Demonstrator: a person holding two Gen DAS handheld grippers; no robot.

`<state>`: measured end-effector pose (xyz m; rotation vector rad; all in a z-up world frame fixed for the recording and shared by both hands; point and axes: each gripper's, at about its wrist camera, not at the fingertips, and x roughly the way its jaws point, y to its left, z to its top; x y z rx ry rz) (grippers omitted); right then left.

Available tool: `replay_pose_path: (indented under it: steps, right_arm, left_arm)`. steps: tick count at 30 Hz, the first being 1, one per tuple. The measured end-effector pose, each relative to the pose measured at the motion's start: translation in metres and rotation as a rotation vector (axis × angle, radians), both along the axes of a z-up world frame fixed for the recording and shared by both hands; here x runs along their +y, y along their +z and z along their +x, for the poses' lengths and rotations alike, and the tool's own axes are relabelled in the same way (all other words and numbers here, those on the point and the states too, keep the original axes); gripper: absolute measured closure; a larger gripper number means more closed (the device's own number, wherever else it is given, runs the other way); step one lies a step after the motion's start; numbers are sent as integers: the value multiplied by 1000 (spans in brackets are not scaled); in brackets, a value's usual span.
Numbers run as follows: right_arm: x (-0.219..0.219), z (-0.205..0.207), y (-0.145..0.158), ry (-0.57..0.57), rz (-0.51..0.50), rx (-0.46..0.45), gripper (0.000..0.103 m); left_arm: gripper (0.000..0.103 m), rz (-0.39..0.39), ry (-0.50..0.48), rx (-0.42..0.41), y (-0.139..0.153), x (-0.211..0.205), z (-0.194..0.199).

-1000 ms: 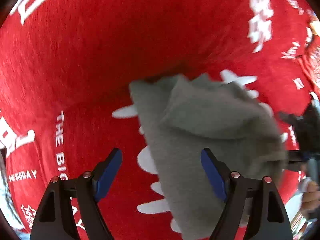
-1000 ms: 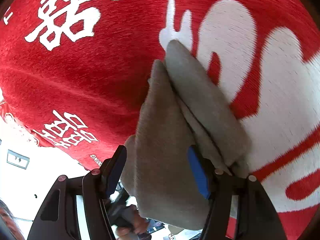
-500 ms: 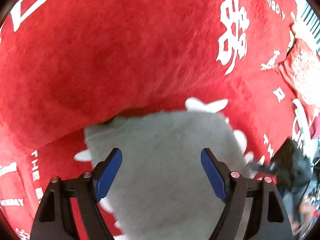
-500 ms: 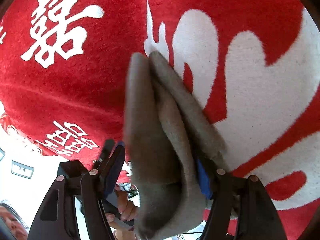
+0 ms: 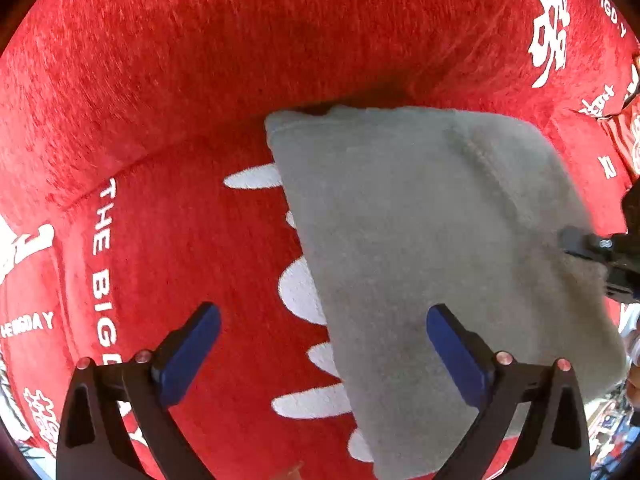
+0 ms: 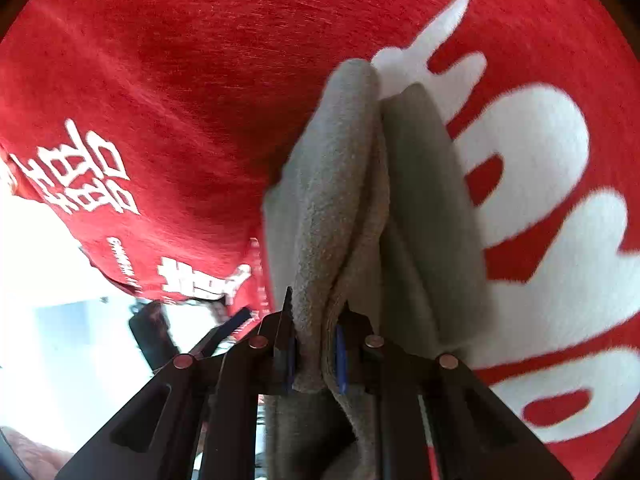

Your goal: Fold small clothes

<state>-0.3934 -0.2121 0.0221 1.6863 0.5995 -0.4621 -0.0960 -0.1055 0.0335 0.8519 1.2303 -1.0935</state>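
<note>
Right gripper (image 6: 316, 354) just closed, pinching grey garment (image 6: 340, 208); left gripper (image 5: 320, 344) just widened (nothing gripped).

Folded garment (image 5: 432, 248) on cloth-covered surface (image 5: 180, 80).

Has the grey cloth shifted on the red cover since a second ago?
Yes. In the left wrist view the grey cloth now lies spread flatter over the white spikes of the red cover, its earlier bunched-up flap gone.
</note>
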Motion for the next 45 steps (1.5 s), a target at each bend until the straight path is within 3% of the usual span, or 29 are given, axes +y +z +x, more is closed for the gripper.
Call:
replay_pose_path:
  steps: [2,3,7,9,11,14,16,17,18,19,23,25,27,35,43,45]
  right_arm:
    - [-3,-5,-12,22,3,125,86]
    - [-3,-10,-18,27,13,177,80]
    - [8,-29,-12,-53,47,148,65]
    - [16,-33,3,-49,25,170,42]
    - [28,-32,26,-9,-37,199,37]
    - [43,-22,55,67,-115,193,37]
    - [55,-10,63,169,-146,238,38]
    - [58,-3,63,206,-150,275,47]
    - [63,3,61,240,-156,297,79]
    - [67,8,58,264,-153,285,96]
    - [76,8,42,300,-173,360,96]
    - [80,-6,18,295,-127,415,96]
    - [81,-27,4,208,-65,350,96]
    - [88,-24,12,281,-77,443,88]
    - [71,-36,31,213,-67,516,87]
    - [66,-41,34,193,-63,517,78]
  left_arm:
    - [0,14,-2,-2,-5,-1,-4]
    - [0,25,0,-4,-9,-1,-5]
    - [0,49,40,31,-12,2,3]
    - [0,62,65,32,-13,7,9]
    - [0,66,81,30,-12,12,13]
    - [0,73,72,40,-11,21,8]
    - [0,82,51,38,-12,28,-2]
    - [0,92,39,38,-16,31,-8]
    - [0,101,22,34,-21,32,-15]
    - [0,108,11,32,-26,36,-19]
    - [0,125,-9,10,-46,53,-31]
    - [0,114,6,30,-49,60,-30]
    - [0,122,9,31,-49,63,-30]
    - [0,170,14,-17,-32,75,-35]
    - [0,176,55,-24,-13,66,-38]
    - [0,169,65,-26,-10,58,-36]
